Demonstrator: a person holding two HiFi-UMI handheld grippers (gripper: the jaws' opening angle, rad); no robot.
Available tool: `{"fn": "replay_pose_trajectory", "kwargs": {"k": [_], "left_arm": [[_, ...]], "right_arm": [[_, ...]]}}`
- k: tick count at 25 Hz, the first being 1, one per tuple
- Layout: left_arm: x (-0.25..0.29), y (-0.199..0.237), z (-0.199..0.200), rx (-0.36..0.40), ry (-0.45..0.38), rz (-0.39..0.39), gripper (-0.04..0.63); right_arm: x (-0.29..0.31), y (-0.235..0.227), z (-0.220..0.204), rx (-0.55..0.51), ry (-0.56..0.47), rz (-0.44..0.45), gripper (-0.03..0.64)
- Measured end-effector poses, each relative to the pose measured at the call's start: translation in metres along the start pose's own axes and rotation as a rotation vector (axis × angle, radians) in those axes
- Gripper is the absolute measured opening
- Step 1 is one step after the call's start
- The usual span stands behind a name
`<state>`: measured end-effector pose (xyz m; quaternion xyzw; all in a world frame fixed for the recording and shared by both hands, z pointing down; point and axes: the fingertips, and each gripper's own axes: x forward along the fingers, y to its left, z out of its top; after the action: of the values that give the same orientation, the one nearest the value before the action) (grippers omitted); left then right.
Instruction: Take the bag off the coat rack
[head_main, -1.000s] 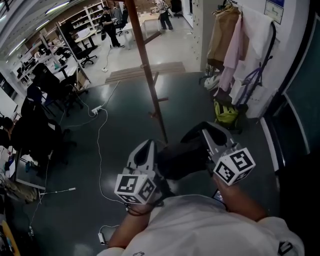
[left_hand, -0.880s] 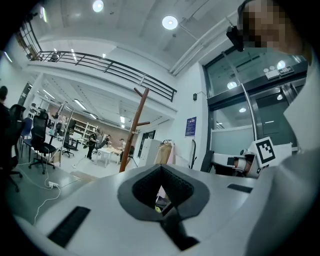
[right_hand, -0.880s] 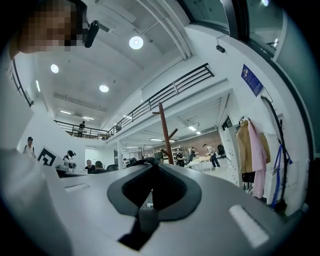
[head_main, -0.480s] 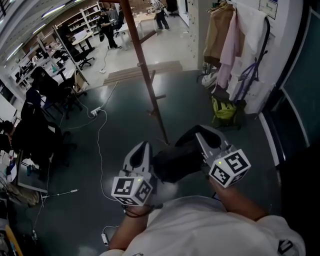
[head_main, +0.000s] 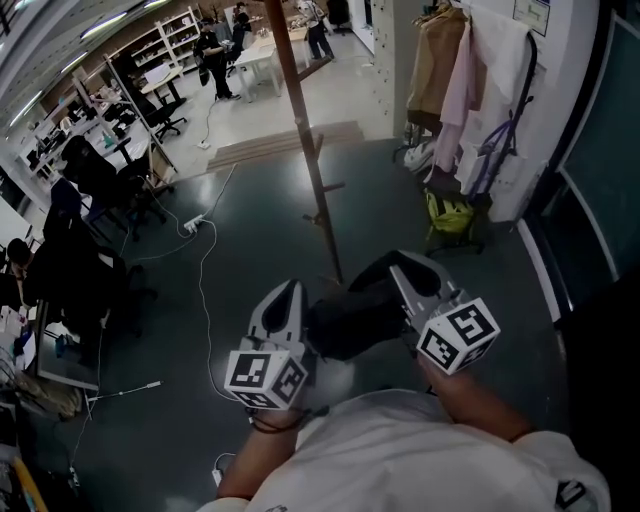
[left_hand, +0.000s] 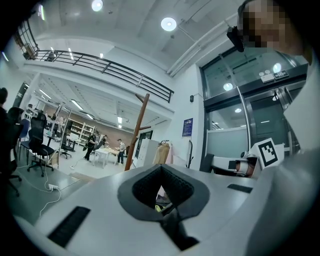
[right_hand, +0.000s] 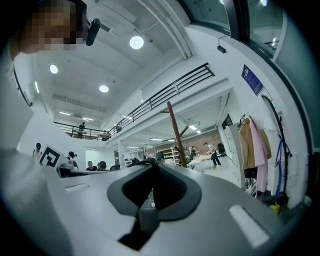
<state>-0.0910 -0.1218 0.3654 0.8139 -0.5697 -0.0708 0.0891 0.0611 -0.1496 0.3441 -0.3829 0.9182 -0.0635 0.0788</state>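
The right tool clamps the black bag, which hangs at its 9 o'clock; the left tool is closed and empty. The bare coat rack stands at 12 o'clock.

Coat rack ahead of bag; coats right; chairs left.

- My head camera looks steeply down, with the rack ahead of me.
- My left gripper camera faces out along its jaws; the rack is far off.
- My right gripper camera does likewise and shares the rack.
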Motion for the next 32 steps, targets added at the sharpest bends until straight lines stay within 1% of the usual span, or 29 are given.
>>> {"fn": "replay_pose_trajectory", "kwargs": {"k": [6,15,22,28,32], "left_arm": [[-0.036,0.009,0.012,0.007,0.000,-0.024,0.006],[-0.102,0.025,0.025,0.016,-0.007,-0.054,0.006],[-0.147,0.029,0.028,0.021,-0.014,-0.083,0.006],[-0.179,0.034,0.028,0.025,-0.008,-0.110,0.006],[-0.198,0.032,0.025,0.026,-0.001,-0.125,0.006]], "right_arm": [[-0.003,0.040,0.002,0.001,-0.001,-0.018,0.023],[-0.016,0.113,-0.010,0.005,0.001,-0.032,0.023],[-0.031,0.165,-0.021,-0.013,0.005,-0.036,0.023],[-0.044,0.197,-0.026,-0.019,-0.013,-0.067,0.023],[-0.054,0.218,-0.031,-0.028,-0.007,-0.074,0.023]]}}
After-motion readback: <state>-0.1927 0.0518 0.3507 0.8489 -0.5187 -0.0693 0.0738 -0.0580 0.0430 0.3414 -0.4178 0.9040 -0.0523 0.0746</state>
